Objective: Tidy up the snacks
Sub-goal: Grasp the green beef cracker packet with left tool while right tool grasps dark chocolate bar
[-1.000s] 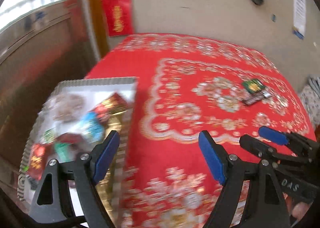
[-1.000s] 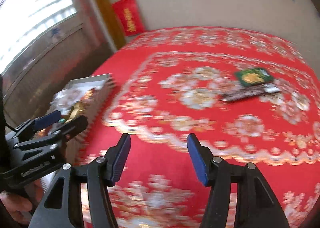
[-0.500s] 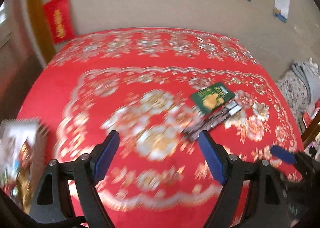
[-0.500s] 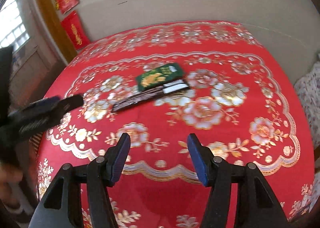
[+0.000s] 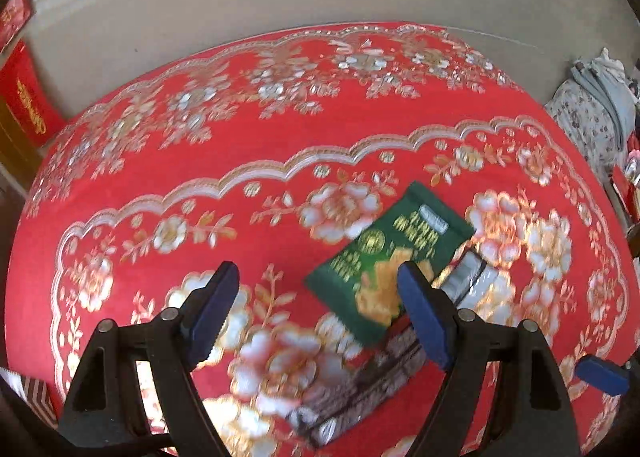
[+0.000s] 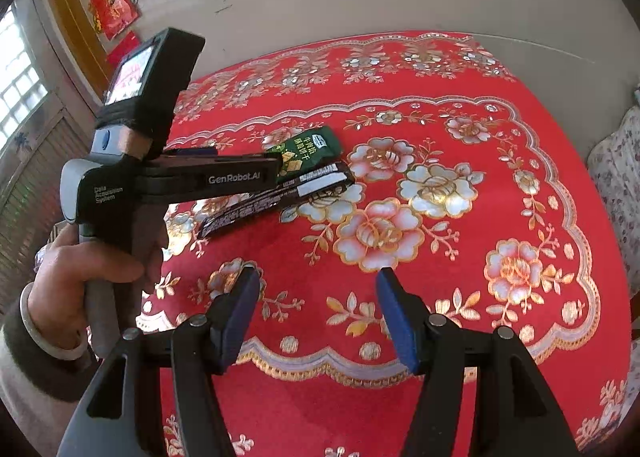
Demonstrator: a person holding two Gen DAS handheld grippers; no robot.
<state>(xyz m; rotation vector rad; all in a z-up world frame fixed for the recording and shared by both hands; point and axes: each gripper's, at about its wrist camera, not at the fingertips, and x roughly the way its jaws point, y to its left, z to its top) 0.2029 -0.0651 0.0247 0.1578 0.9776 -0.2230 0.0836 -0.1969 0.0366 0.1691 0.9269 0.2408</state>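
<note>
On red floral tablecloth (image 6: 460,257): one green snack packet (image 5: 394,253), lying flat and overlapping a long dark wrapped bar (image 6: 276,197) beside it. Left gripper (image 5: 320,313): jaws spread wide, holding nothing, hovering just over the packet's near edge. Right gripper (image 6: 316,317): jaws wide apart, empty, short of both snacks.

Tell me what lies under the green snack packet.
The green snack packet lies flat on the red floral tablecloth, its near edge overlapping a long dark wrapper beside it. How far that wrapper runs beneath is hidden; anything else under it is covered.
</note>
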